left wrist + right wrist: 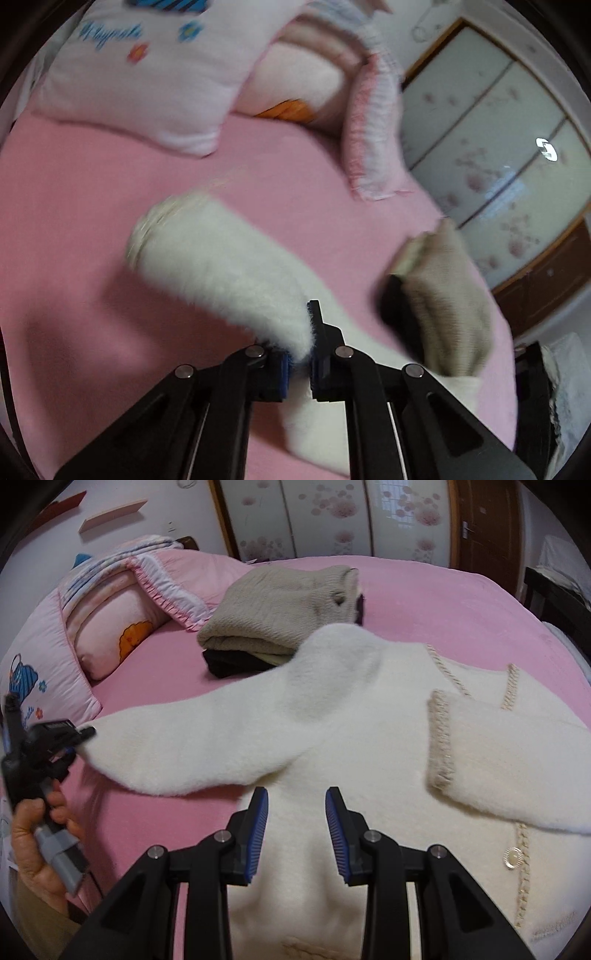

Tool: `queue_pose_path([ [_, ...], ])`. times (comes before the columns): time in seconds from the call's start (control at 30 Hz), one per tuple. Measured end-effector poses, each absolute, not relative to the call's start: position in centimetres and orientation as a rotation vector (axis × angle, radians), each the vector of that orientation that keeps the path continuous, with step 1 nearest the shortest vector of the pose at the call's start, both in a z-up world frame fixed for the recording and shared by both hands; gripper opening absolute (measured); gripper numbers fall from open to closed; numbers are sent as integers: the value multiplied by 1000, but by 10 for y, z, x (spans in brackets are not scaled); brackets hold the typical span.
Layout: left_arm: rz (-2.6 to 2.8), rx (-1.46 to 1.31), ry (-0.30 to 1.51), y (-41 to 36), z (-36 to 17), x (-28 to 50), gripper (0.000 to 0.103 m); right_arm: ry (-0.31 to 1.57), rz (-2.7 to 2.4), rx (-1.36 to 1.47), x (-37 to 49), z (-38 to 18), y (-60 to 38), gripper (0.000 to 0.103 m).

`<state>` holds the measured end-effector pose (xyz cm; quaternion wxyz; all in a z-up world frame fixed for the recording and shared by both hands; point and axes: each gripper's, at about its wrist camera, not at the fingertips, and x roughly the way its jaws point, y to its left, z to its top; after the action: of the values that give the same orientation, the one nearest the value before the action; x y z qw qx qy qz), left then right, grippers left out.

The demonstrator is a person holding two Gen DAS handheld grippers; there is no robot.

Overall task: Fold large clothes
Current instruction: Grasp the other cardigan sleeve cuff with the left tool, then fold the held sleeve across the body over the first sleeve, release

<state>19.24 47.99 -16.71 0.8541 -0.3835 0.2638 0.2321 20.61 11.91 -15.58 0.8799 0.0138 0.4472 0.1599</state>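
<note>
Left tongs (301,354) pinch sleeve (221,258) edge shallowly: may slip. Right tongs (296,834) part-open, empty, above cardigan (369,738).

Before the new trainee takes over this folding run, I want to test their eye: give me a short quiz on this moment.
1. True or false: the left gripper is shut on the white cardigan.
2. What lies on the black garment? A) beige sweater B) pillow C) towel
3. Fill in: the right gripper hangs ____ over the cardigan's body.

Key: 1 true; 2 A; 3 open
</note>
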Motion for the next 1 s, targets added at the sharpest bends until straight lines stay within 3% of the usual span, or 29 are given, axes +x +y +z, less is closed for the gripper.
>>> queue_pose_path([
  [0.2, 225, -630, 482, 368, -85, 223, 6, 879, 238, 116, 205, -133, 49, 32],
  [0.33, 62, -493, 512, 279, -67, 251, 6, 838, 148, 182, 202, -120, -10, 32],
  [0.53, -111, -324, 687, 148, -110, 296, 6, 835, 15, 263, 191, -124, -95, 32],
  [0.73, -197, -212, 855, 65, -165, 310, 7, 883, -51, 278, 184, -148, -135, 32],
  [0.8, -212, -144, 896, 43, -177, 310, 14, 905, -51, 290, 185, -157, -142, 32],
  [0.93, -275, -111, 931, 35, -189, 302, 40, 927, -34, 296, 191, -166, -143, 32],
  [1.0, -306, -144, 946, 40, -187, 297, 46, 928, -17, 294, 193, -168, -141, 32],
])
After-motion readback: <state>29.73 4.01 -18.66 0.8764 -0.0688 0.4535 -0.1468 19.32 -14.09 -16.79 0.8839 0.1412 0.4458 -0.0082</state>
